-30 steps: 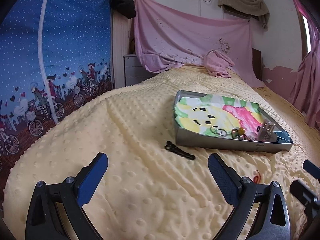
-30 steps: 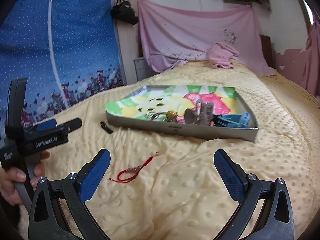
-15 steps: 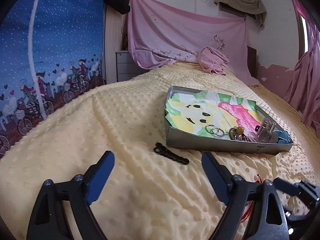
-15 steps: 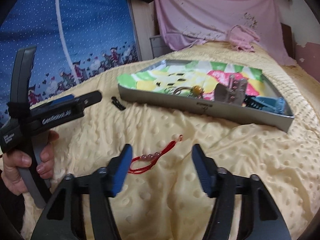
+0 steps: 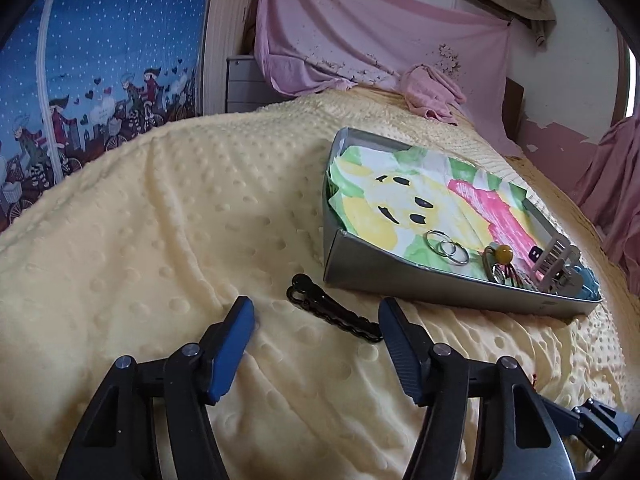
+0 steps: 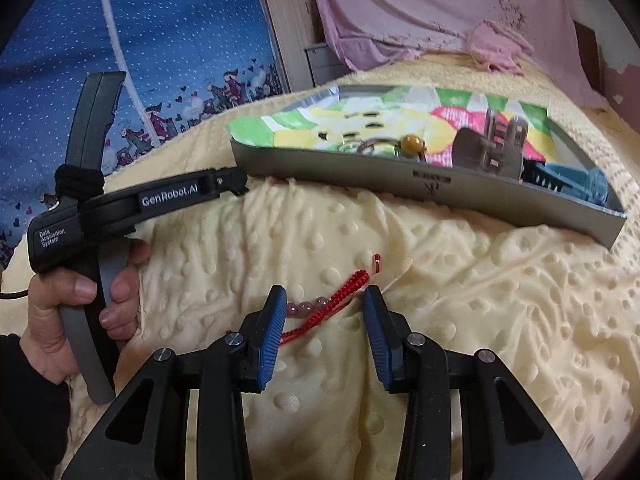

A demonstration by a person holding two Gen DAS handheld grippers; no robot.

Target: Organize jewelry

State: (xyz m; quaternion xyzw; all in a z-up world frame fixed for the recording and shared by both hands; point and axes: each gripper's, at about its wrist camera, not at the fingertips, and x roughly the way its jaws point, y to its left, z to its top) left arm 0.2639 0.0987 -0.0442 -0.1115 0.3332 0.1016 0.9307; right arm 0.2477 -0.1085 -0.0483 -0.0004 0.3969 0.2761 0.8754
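Metal tray [image 5: 440, 292] lay on the bed [image 5: 160, 220], at two o'clock of black hair clip [image 5: 332, 314]. Left tongs [image 5: 316, 320] closing astride the clip, untouched; right tongs [image 6: 324, 300] closing astride red bracelet [image 6: 340, 300], ungripped.

Two sharp, evenly lit fisheye views of a bedroom in soft daylight.

Light enters from a bright window edge [image 5: 631, 80] at about 2 o'clock in the left wrist view. Shadows are faint, showing mostly in the dimples of the yellow blanket [image 5: 160, 240]. The metal tray [image 6: 400, 178] shows a dull sheen without glare. Straight lines bow strongly toward the rims, and black vignette fills the corners. There is no noticeable motion blur.
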